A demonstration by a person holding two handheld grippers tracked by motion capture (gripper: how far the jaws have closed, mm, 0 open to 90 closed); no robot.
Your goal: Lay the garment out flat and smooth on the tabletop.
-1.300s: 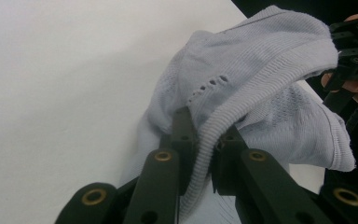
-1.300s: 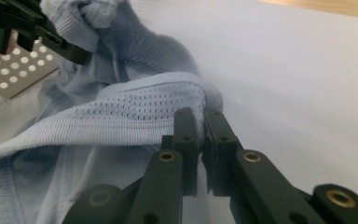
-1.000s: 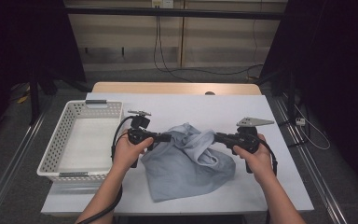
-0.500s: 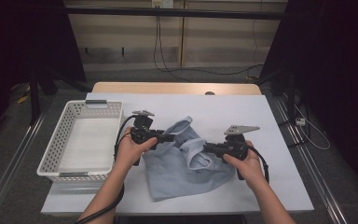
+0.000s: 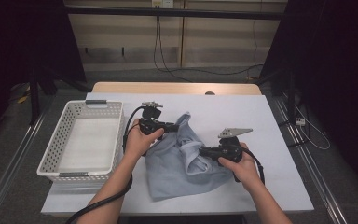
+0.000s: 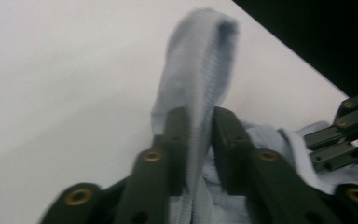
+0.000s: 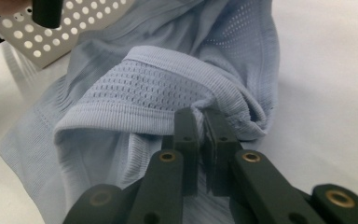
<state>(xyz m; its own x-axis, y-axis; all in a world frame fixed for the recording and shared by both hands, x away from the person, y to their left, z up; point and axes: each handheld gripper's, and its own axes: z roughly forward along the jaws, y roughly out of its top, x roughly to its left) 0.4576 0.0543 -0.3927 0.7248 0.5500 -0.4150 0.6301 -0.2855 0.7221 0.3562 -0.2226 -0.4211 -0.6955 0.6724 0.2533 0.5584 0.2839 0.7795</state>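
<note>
A light blue mesh garment (image 5: 175, 168) lies bunched on the white table (image 5: 242, 116). My left gripper (image 5: 176, 126) pinches an upstanding fold of it at the far edge. Its jaws have just been closing, and in the left gripper view they (image 6: 199, 116) clamp the ribbed fabric (image 6: 200, 51). My right gripper (image 5: 200, 150) is shut on the ribbed hem (image 7: 135, 109) at the garment's right side, the jaws (image 7: 200, 116) tight together on the cloth. The two grippers point toward each other, a short way apart.
A white perforated basket (image 5: 81, 105) stands on the table's left, close beside the left hand; its wall (image 7: 74, 23) shows beyond the cloth. The right gripper's jaws (image 6: 349, 135) show at the right edge of the left gripper view. Bare table lies right of the garment.
The right hand has moved left and toward the front, bunching the garment narrower. The left hand has shifted slightly farther up the table with its fold.
</note>
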